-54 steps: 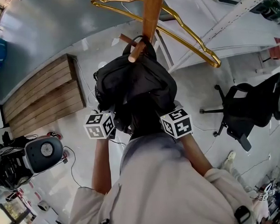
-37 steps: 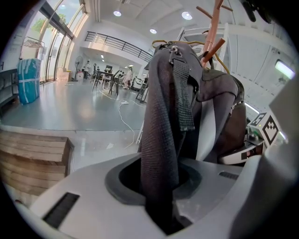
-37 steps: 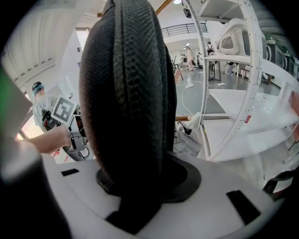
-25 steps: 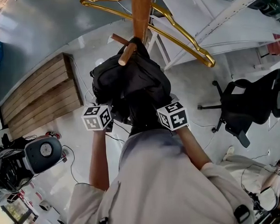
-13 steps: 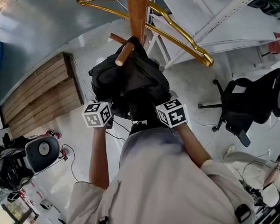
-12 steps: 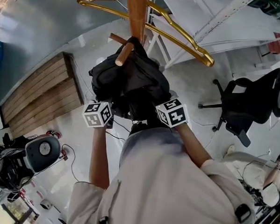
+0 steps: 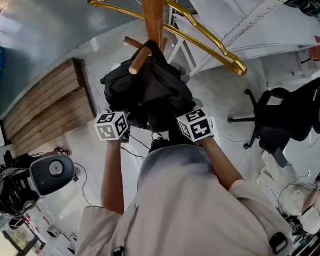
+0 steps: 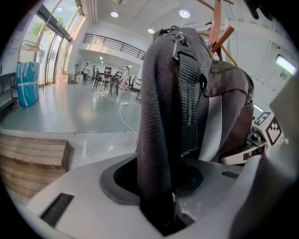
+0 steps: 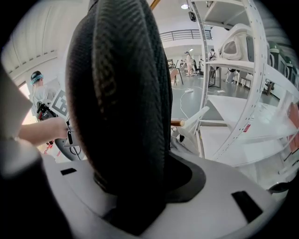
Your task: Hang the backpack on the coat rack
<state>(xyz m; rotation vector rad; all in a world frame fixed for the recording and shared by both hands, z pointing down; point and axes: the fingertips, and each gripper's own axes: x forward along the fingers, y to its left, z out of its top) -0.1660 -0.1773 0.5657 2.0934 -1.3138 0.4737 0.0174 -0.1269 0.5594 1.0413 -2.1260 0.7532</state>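
Observation:
The black backpack (image 7: 147, 93) hangs by its top loop from a wooden peg (image 7: 138, 59) of the coat rack pole (image 7: 154, 15). My left gripper (image 7: 113, 125) is at the bag's lower left and my right gripper (image 7: 195, 125) at its lower right. In the left gripper view a dark shoulder strap (image 8: 163, 116) runs up out of the left gripper (image 8: 161, 186). In the right gripper view a thick padded strap (image 9: 121, 93) fills the gap of the right gripper (image 9: 135, 186). Both pairs of jaws have just been opening, each with its strap still between them.
A gold hanger (image 7: 197, 26) hangs on the rack above the bag. A wooden platform (image 7: 47, 112) lies on the floor at left, with a grey round device (image 7: 50, 173) nearer. A black office chair (image 7: 288, 118) stands at right, beside a white shelf frame (image 7: 250, 18).
The backpack stays on its peg. Both marker cubes have kept almost their places beside the bag, only shifting slightly upward in the picture.

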